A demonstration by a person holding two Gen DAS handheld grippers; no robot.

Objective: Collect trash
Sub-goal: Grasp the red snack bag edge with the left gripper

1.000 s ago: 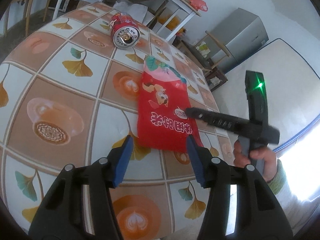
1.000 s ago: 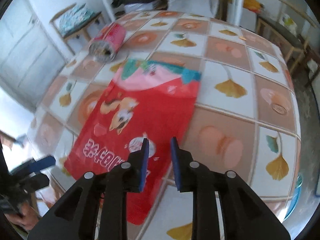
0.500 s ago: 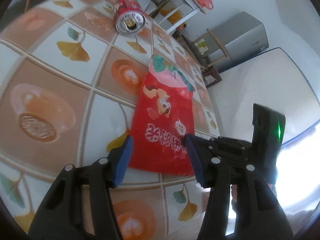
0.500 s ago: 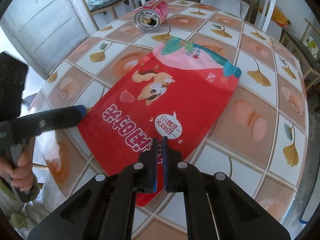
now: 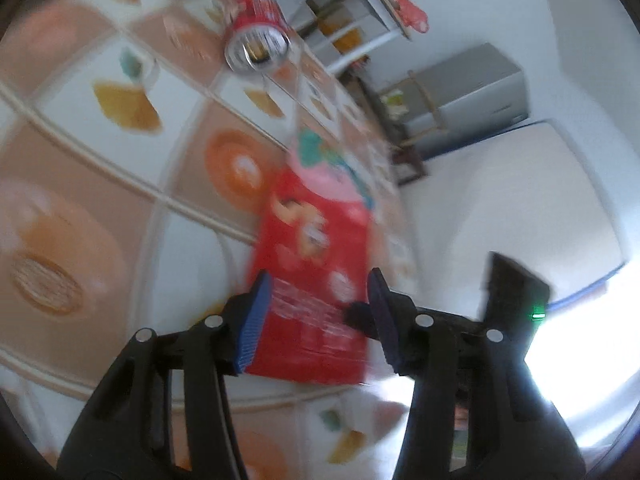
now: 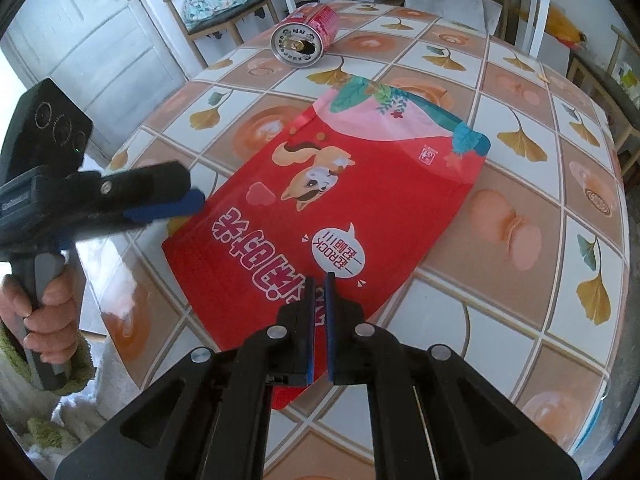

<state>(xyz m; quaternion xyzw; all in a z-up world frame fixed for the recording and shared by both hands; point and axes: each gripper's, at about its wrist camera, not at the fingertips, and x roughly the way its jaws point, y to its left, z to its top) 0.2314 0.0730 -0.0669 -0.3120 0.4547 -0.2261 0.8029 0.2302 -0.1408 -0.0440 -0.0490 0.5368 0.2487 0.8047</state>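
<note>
A flat red snack bag (image 6: 340,200) lies on the tiled table (image 6: 520,220), with a red can (image 6: 304,40) on its side beyond it. My right gripper (image 6: 319,280) is shut, tips down on the bag's printed face near its near edge; no fold of film shows between the pads. A hand holds my left gripper (image 6: 188,192) at the bag's left corner. In the blurred left wrist view the left gripper (image 5: 318,280) has its jaws closing, and the bag's (image 5: 312,248) end lies between them untouched. The right gripper's tip (image 5: 356,314) rests on the bag. The can (image 5: 258,42) lies farther back.
The table's rounded edge runs close by the left gripper. A chair with a patterned cushion (image 6: 224,4) and a white door (image 6: 100,40) stand past it. A grey cabinet (image 5: 476,88) and a white mattress (image 5: 520,200) are off to the side.
My right gripper's jaws have shut and it has shifted over the bag's near end. The left gripper has come in toward the bag's corner and rolled a little.
</note>
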